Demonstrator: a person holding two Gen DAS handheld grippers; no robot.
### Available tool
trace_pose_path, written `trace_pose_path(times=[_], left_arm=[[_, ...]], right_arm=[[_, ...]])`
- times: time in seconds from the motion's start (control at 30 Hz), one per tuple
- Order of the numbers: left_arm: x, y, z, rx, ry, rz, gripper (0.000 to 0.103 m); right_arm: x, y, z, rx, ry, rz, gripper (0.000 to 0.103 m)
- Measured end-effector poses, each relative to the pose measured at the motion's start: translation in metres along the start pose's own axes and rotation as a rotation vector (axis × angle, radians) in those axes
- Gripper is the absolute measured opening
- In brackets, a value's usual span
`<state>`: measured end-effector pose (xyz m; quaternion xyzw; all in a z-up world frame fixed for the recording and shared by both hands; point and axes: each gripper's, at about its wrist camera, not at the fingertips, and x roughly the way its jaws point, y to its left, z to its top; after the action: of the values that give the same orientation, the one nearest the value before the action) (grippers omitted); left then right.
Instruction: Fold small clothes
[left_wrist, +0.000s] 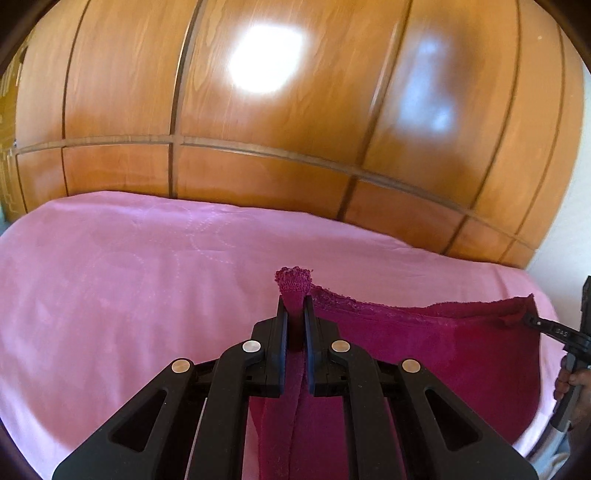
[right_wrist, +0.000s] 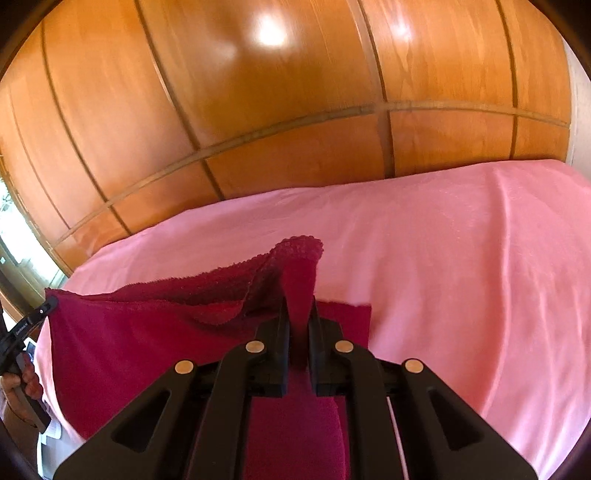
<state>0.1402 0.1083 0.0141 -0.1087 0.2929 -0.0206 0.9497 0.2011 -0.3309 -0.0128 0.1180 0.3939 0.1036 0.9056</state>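
A dark red knitted garment (left_wrist: 424, 343) with a scalloped edge hangs stretched between my two grippers above the pink bed sheet (left_wrist: 129, 295). My left gripper (left_wrist: 295, 306) is shut on one top corner, which bunches out past the fingertips. My right gripper (right_wrist: 300, 310) is shut on the other top corner of the garment (right_wrist: 147, 343). The right gripper also shows at the right edge of the left wrist view (left_wrist: 532, 319), and the left gripper at the left edge of the right wrist view (right_wrist: 51, 304). The cloth's lower part drapes down out of sight.
The pink sheet (right_wrist: 461, 277) covers the bed ahead. A glossy wooden panelled wardrobe (left_wrist: 258, 129) stands right behind the bed and also fills the right wrist view (right_wrist: 258, 110). A white wall (left_wrist: 569, 251) is at the far right.
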Motion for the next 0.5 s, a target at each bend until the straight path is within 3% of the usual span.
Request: trace_pose_path(times=[0.13,0.27,0.33,0.37,0.4,0.43,0.5], left_arm=[[0.048,0.004,0.007,0.015,0.065,0.076,0.007],[0.113,0.013,-0.004,0.027,0.210,0.191,0.007],[0.140,0.019,-0.016,0.016,0.321,0.223,0.008],[0.142,0.021,-0.019,0.016,0.337,0.239,0.013],[0.139,0.021,-0.018,0.018,0.331,0.252,0.013],[0.131,0.020,-0.016,0.020,0.310,0.269,0.014],[0.105,0.021,-0.013,0.011,0.251,0.305,0.028]], right_arm=[[0.051,-0.014,0.006,0.033,0.061,-0.020,0.007],[0.100,-0.032,0.000,0.082,0.159,-0.024,0.007],[0.106,-0.040,-0.001,0.119,0.171,0.009,0.019],[0.100,-0.043,0.000,0.135,0.158,0.028,0.024],[0.089,-0.046,0.001,0.146,0.139,0.033,0.044],[0.079,-0.048,0.001,0.153,0.124,0.041,0.057],[0.049,-0.052,-0.003,0.140,0.091,0.091,0.061]])
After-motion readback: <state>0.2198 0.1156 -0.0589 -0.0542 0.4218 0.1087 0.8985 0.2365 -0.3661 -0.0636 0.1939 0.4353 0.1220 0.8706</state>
